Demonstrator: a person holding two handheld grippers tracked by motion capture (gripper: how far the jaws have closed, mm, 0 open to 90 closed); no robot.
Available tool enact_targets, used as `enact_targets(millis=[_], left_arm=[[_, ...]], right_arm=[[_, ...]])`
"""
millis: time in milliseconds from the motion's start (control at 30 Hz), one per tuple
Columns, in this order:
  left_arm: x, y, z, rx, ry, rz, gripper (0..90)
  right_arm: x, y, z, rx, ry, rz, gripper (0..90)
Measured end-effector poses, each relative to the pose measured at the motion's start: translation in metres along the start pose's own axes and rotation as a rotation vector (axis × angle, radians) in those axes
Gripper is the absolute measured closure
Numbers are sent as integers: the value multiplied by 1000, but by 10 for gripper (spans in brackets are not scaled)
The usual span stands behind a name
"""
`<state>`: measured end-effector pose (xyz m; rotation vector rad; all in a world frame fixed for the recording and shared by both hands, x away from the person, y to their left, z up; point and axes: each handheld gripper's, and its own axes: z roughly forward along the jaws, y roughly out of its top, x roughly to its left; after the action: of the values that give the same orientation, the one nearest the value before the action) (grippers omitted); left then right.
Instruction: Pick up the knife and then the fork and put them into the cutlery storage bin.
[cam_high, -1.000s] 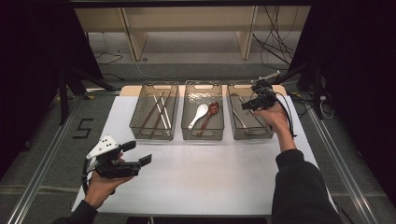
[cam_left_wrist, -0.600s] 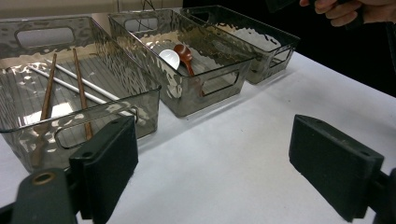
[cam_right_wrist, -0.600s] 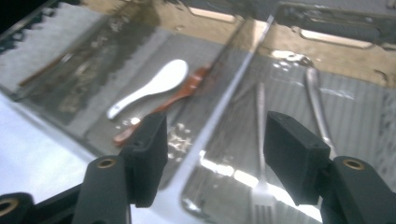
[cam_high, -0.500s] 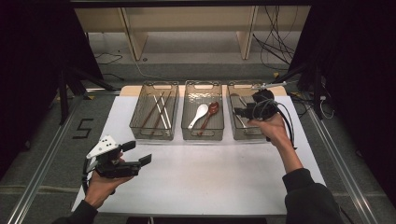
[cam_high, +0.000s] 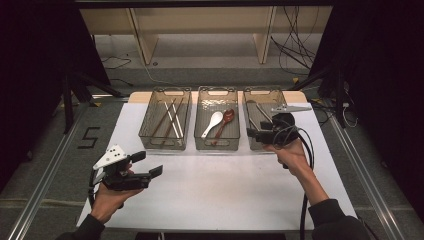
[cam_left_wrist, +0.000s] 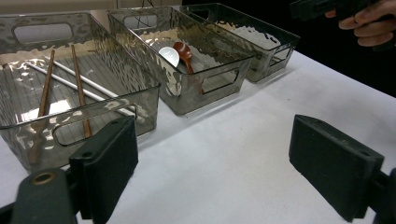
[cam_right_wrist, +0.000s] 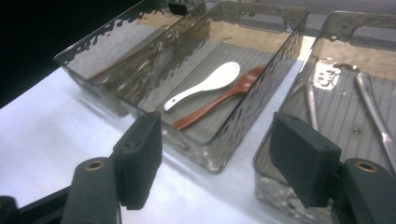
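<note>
Fig.: R gripper (cam_high: 256, 134), jaws apart and just been opening, empty, over near edge of right bin (cam_high: 250, 107); metal utensils (cam_right_wrist: 373, 109) lie inside, long axes front-to-back, just beyond it. L gripper (cam_high: 150, 165) released, idle on bench (cam_high: 220, 185).

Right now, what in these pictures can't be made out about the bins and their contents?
- Right bin, high view: the right gripper and its hand cover the near half, so its metal utensils can't be counted.
- Same utensils, right gripper view: cut off by the right edge; type unclear.
- Left bin, right gripper view: rippled walls blur its contents.
</note>
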<state>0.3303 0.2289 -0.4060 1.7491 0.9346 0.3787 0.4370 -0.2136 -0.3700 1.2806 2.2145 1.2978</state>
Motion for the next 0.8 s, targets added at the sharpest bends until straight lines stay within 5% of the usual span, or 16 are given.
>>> enact_targets(millis=[467,800], left_arm=[[-1,-2,-2,17,3,-5,150],[-2,-3,1,31,-7,4,148]], right_arm=[[17,-31,-14,-39,64,-8,331],[27,-51,-27,-51,63,-24,325]])
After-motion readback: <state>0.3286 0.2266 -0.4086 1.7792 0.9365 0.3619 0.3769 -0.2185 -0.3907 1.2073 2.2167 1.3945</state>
